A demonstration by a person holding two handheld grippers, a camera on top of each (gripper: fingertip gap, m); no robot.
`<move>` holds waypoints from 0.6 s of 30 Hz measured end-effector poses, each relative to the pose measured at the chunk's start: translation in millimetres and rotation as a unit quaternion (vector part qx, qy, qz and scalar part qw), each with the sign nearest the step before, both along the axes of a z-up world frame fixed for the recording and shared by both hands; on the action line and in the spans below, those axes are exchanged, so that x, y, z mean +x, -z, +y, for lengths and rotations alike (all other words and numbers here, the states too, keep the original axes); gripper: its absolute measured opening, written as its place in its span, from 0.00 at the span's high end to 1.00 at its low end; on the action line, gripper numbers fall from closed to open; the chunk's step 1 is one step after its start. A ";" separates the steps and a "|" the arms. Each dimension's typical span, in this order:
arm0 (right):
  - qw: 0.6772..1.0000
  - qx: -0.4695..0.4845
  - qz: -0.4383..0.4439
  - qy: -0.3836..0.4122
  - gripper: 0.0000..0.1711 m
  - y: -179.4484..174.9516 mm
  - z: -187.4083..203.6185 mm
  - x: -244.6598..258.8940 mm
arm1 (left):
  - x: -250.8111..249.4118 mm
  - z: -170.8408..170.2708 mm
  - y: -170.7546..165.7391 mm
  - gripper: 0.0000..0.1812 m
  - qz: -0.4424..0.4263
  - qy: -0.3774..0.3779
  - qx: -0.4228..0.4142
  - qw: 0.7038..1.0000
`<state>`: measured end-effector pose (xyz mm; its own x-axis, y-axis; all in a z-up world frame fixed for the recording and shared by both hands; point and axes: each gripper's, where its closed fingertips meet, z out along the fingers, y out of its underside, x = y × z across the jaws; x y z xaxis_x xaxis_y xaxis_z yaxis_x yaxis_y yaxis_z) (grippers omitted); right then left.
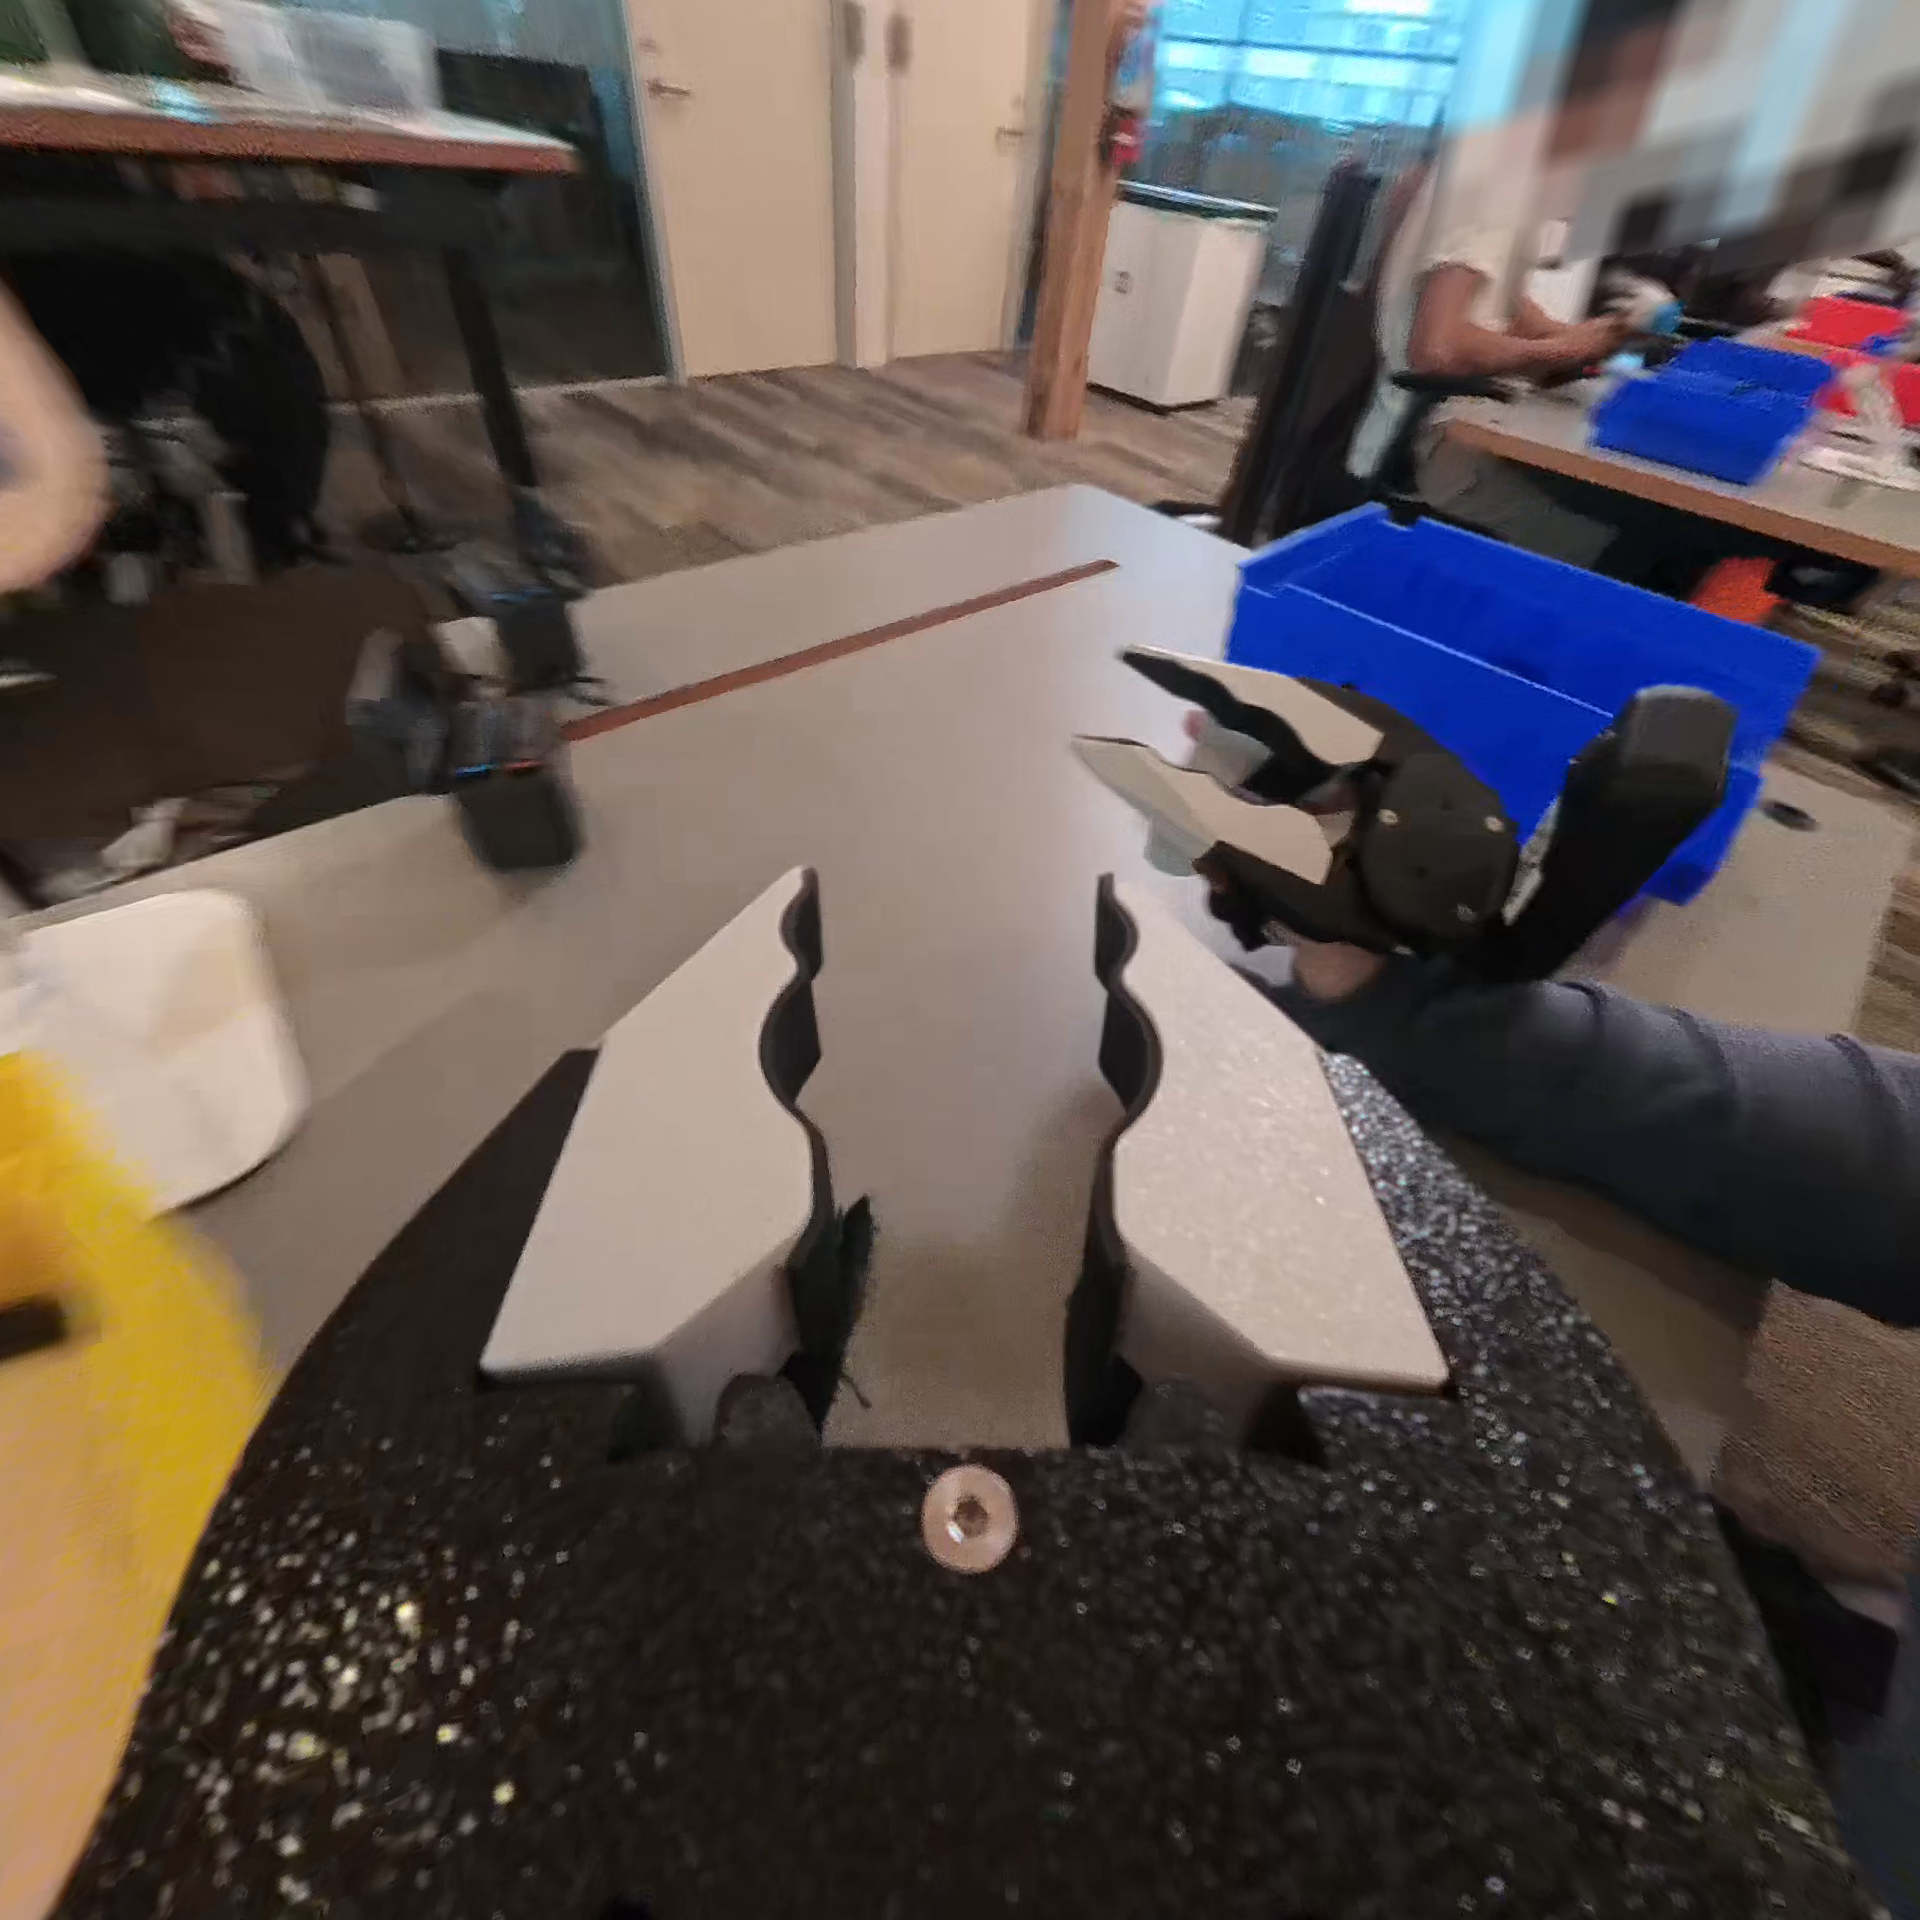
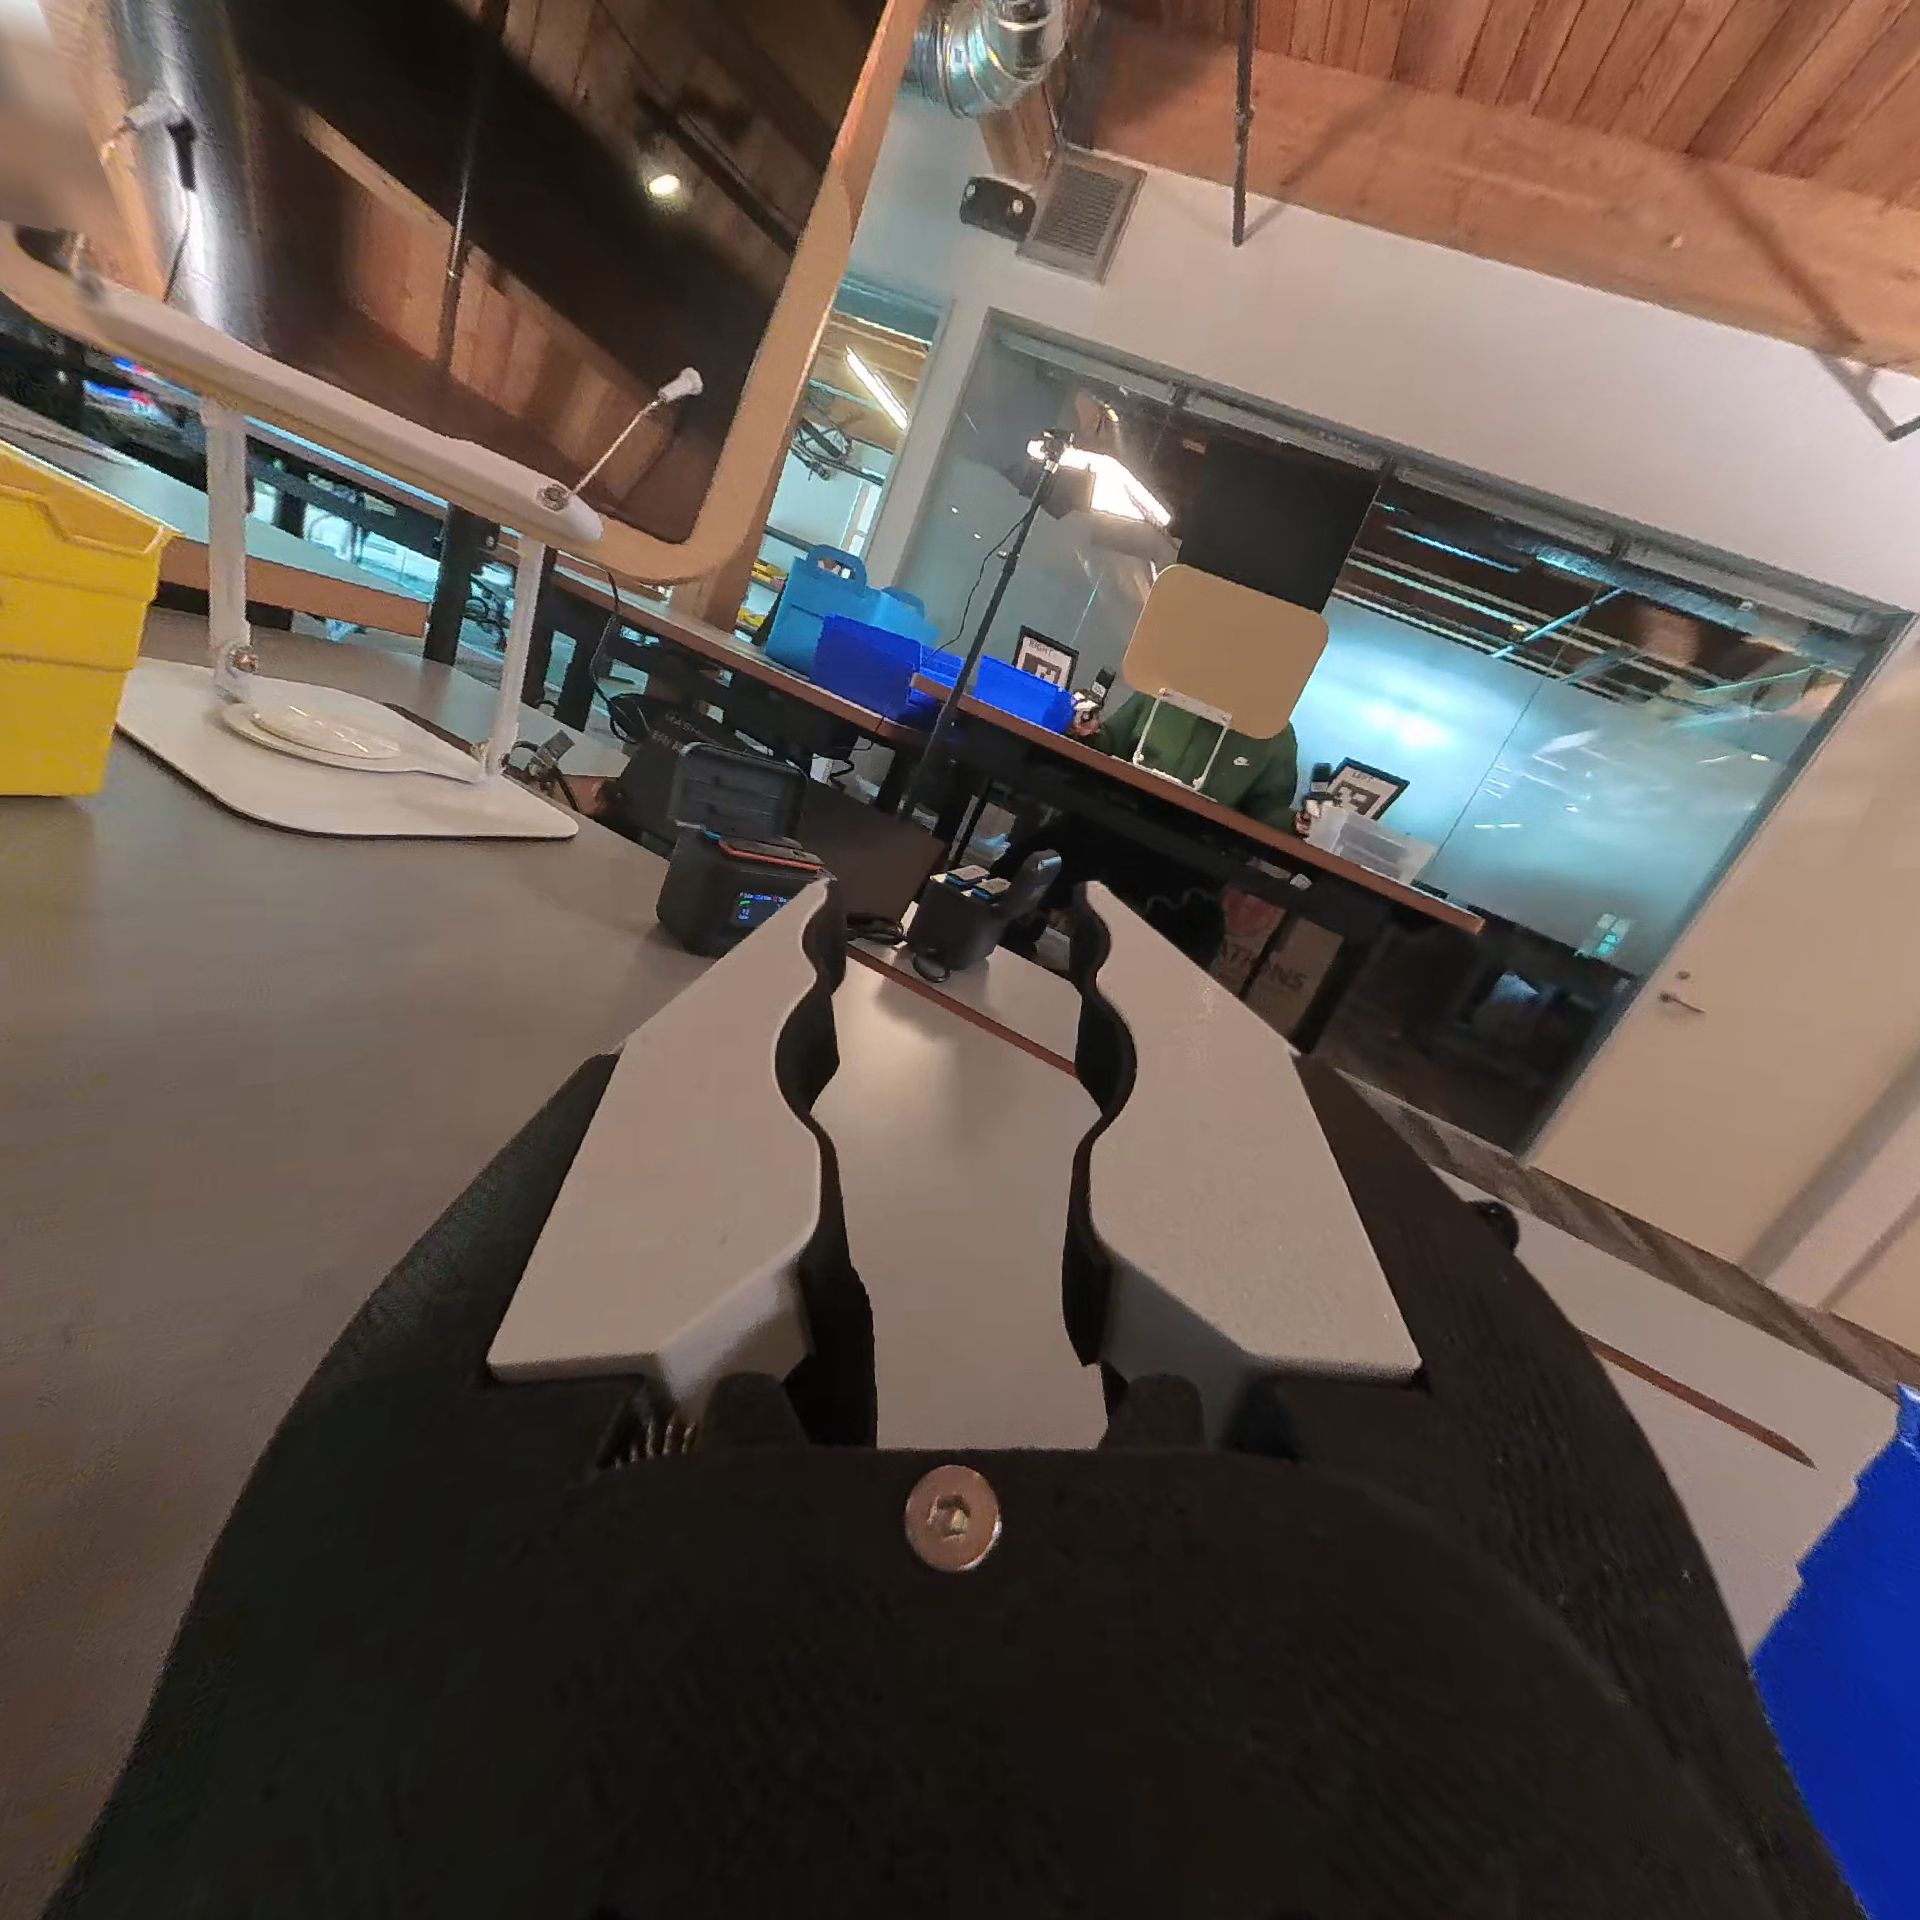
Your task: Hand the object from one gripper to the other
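My left gripper is open and empty, held above the grey table. My right gripper is open too, with only the table top showing between its fingers. It also shows in the left wrist view, to the right of and beyond my left gripper, its jaws apart, held by a hand in a dark sleeve. The two grippers are apart and do not touch. No object to hand over shows in either gripper or on the table between them.
A blue bin stands right behind my right gripper; its corner shows in the right wrist view. A yellow bin and a white lamp base are at the left. Black devices sit at the table's far edge. The tips of one gripper are about 20 centimeters away from the tips of the other.
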<state>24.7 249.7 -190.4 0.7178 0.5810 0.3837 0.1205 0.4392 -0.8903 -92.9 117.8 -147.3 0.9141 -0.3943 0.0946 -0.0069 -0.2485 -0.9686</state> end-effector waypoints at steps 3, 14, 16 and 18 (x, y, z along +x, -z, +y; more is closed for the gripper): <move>1.000 -0.006 -0.002 -0.007 0.76 1.8 0.6 -3.1 | -94.5 -44.5 -18.8 0.75 0.034 -0.169 0.007 0.985; 0.999 -0.039 0.014 -0.011 0.79 9.7 9.5 -1.0 | -247.0 -168.6 96.1 0.66 0.010 -0.388 -0.270 0.881; 0.999 -0.039 0.012 -0.013 0.79 10.0 8.9 -1.5 | -250.7 -167.6 101.3 0.69 -0.014 -0.388 -0.264 0.883; 0.999 -0.037 0.013 -0.015 0.79 9.6 7.9 -1.6 | -250.9 -164.9 103.8 0.71 -0.034 -0.381 -0.260 0.887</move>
